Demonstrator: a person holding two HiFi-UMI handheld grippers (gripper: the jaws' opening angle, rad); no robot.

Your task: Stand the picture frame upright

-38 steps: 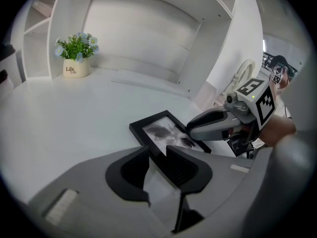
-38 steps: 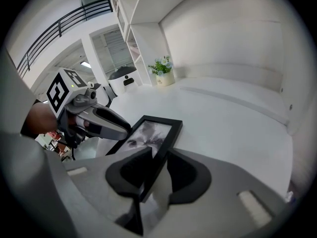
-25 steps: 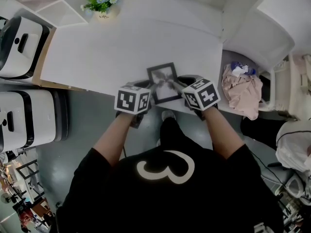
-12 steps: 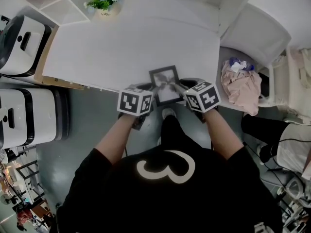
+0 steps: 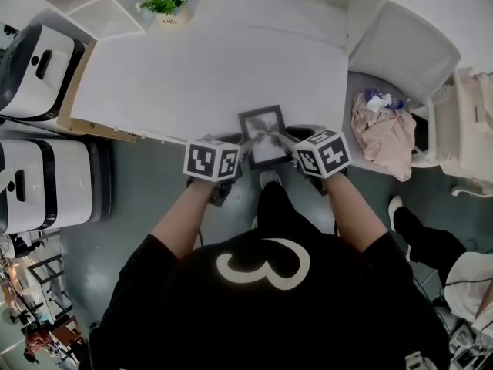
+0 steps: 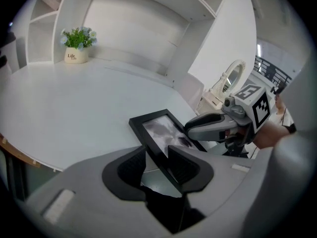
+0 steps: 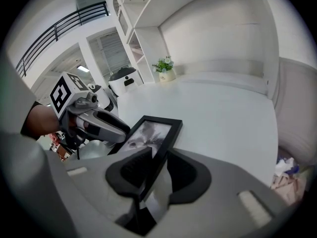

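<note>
A small black picture frame (image 5: 262, 132) with a grey photo lies tilted at the near edge of the white table (image 5: 192, 75), partly over the edge. My left gripper (image 5: 241, 142) is shut on its left side. In the left gripper view the frame (image 6: 159, 129) runs between the pads (image 6: 184, 166); these jaws have just been opening a little, with the frame's edge still between them. My right gripper (image 5: 283, 139) is shut on the right side. In the right gripper view the frame (image 7: 153, 131) passes between that gripper's pads (image 7: 132, 168), and the left gripper's fingers (image 7: 106, 125) reach its far side.
A potted plant (image 5: 162, 0) stands at the table's far left. White appliances (image 5: 38, 60) sit on the floor at left. A grey chair holding beige cloth (image 5: 383, 133) is at right, and a person's leg (image 5: 427, 245) shows at lower right. White shelves rise behind the table.
Both grippers and the frame between them have shifted slightly together along the table's near edge. A person at the right has walked on.
</note>
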